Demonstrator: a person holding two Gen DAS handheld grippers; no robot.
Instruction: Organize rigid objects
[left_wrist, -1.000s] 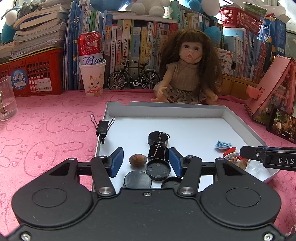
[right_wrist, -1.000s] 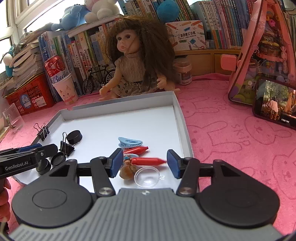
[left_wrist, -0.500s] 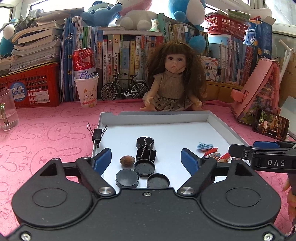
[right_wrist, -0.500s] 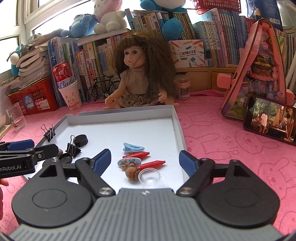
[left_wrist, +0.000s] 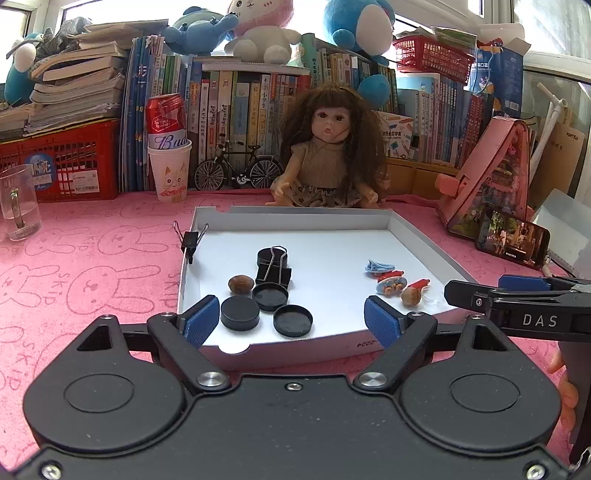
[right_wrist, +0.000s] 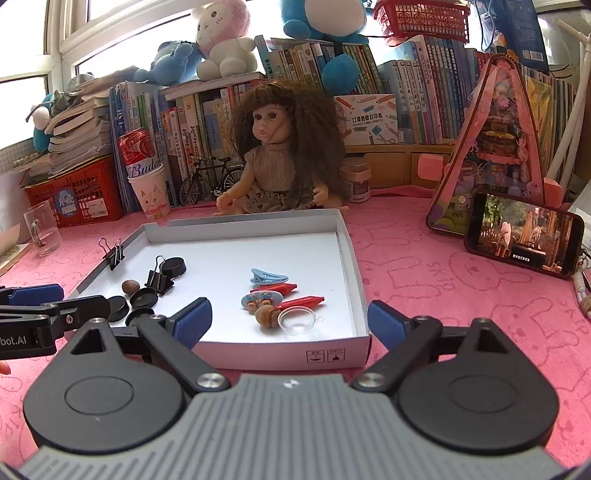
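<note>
A white tray (left_wrist: 410, 236) (right_wrist: 347, 258) lies on the pink cloth. At its left are black round caps (left_wrist: 240, 313) (right_wrist: 142, 297), a black binder clip (left_wrist: 274, 271) (right_wrist: 159, 282) and a brown nut (left_wrist: 241, 284) (right_wrist: 130, 285). At its right are a blue hair clip (left_wrist: 379, 266) (right_wrist: 267, 275), red clips (right_wrist: 301, 302), a second nut (left_wrist: 410, 295) (right_wrist: 266, 316) and a clear dome (right_wrist: 297, 320). My left gripper (left_wrist: 291, 325) is open and empty above the tray's near edge. My right gripper (right_wrist: 290, 325) is open and empty there too.
Another binder clip (left_wrist: 190, 242) (right_wrist: 113, 254) grips the tray's left wall. A doll (left_wrist: 328, 155) (right_wrist: 280, 155) sits behind the tray. A phone (right_wrist: 522, 240), a pink toy house (right_wrist: 491, 155), a paper cup with a can (left_wrist: 170, 173) and a glass mug (left_wrist: 18, 206) stand around.
Both grippers have opened wide and pulled back and up from the tray. The nut and caps lie where the left gripper was; the right items lie unmoved.
</note>
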